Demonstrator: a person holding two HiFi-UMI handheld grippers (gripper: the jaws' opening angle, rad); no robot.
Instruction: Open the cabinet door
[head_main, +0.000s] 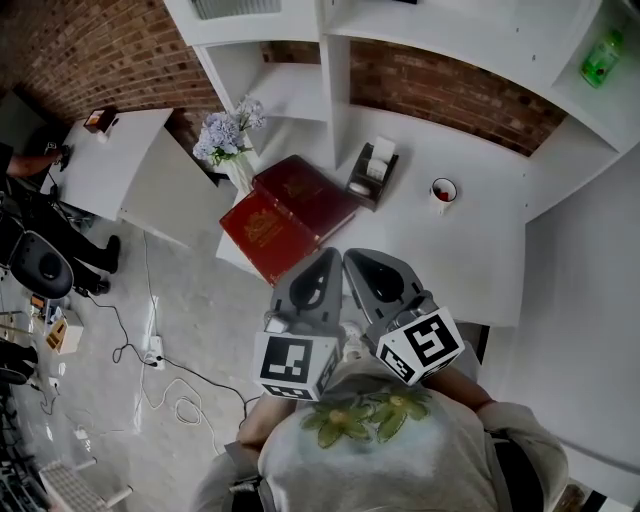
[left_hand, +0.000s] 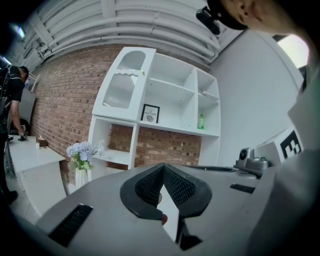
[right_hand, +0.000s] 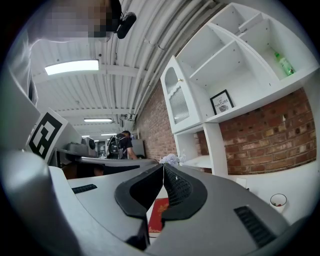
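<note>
A person stands at a white desk (head_main: 450, 255) against a brick wall, holding both grippers close to the chest, side by side and pointing toward the shelving. The left gripper (head_main: 334, 254) has its two dark jaws pressed together at the tips, with nothing between them. The right gripper (head_main: 349, 256) is the same: tips meeting, nothing gripped. The two nearly touch at their tips.

The cabinet door (left_hand: 122, 82), white with an arched pane of ribbed glass, sits high in the shelf unit at about eleven o'clock from the grippers. It is closed, and well apart from both grippers.

On the desk, two red books (head_main: 290, 215) lie at eleven o'clock, just beyond the gripper tips. A vase of pale blue flowers (head_main: 230, 140) stands further off behind them. A tissue box (head_main: 372, 170) is at twelve o'clock and a small mug (head_main: 443, 190) at one o'clock. A green bottle (head_main: 602, 58) stands on a shelf at two o'clock.
</note>
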